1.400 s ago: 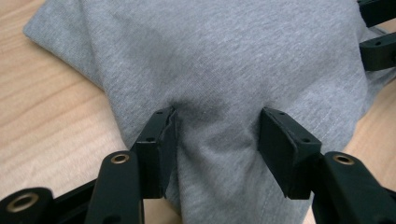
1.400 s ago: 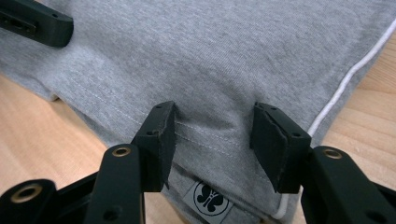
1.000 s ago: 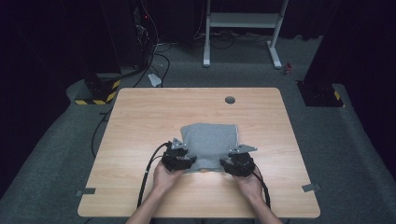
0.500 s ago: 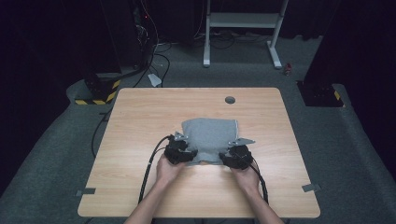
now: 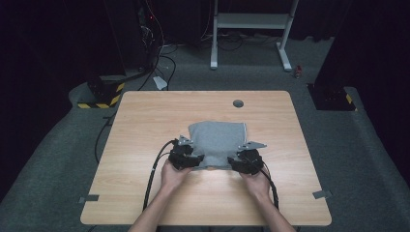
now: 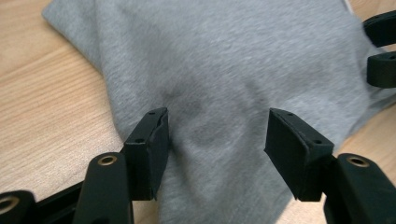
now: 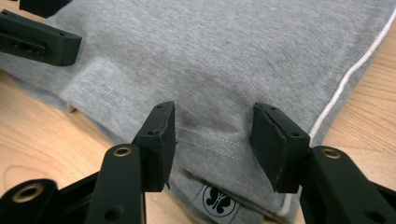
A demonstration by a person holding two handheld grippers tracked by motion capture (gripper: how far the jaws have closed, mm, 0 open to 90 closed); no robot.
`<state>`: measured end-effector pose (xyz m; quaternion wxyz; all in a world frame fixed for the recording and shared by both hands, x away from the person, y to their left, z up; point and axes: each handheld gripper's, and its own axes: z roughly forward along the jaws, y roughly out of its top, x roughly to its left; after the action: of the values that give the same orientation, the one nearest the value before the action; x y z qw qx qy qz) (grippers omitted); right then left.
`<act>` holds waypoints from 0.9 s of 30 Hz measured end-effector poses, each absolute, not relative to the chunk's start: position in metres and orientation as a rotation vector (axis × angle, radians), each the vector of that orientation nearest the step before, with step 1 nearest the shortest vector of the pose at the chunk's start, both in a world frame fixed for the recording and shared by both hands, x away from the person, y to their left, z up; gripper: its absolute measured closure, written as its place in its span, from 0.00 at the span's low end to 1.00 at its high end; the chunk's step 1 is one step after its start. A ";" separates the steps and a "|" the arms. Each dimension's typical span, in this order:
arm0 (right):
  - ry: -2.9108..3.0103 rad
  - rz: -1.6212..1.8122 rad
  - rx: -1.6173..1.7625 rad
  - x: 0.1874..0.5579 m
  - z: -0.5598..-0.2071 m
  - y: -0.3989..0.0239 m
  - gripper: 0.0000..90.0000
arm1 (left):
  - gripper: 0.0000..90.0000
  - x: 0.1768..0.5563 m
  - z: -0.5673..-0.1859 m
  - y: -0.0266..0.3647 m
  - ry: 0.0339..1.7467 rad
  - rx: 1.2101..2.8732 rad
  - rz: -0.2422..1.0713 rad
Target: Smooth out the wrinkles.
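Note:
A folded grey garment (image 5: 217, 140) lies flat on the wooden table (image 5: 145, 121), near its middle. My left gripper (image 5: 195, 156) is at the garment's near left corner. In the left gripper view its jaws have just been opening and stand apart (image 6: 217, 123) over the grey cloth (image 6: 233, 60), with the pads off the fabric. My right gripper (image 5: 240, 159) is at the near right corner, open (image 7: 215, 116) above the hem. There the garment (image 7: 233, 51) shows white piping (image 7: 345, 74) along one edge and a small logo label (image 7: 217, 200).
A round cable hole (image 5: 238, 103) sits in the table beyond the garment. Black cables (image 5: 153, 171) trail from the grippers toward the front edge. A white metal frame (image 5: 251, 21) and a hazard-striped block (image 5: 99, 94) stand on the floor past the table.
Both hands and the garment's near edge have shifted slightly away from the person. The garment's outline looks a little shorter front to back.

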<state>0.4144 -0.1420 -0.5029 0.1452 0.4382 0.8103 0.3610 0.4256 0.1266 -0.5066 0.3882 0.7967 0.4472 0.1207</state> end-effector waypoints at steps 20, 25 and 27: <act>2.278 1.136 1.252 0.407 -0.482 -0.161 0.54 | 0.41 0.410 -0.481 0.142 1.067 1.954 0.332; 2.260 1.152 1.257 0.405 -0.478 -0.167 0.53 | 0.40 0.407 -0.477 0.145 1.061 1.952 0.348; 2.255 1.158 1.255 0.404 -0.477 -0.168 0.53 | 0.40 0.406 -0.477 0.145 1.062 1.946 0.346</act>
<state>0.4043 -0.1682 -0.4772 0.1559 0.4384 0.7874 0.4044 0.4059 0.1452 -0.4765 0.4340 0.7813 0.4266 0.1390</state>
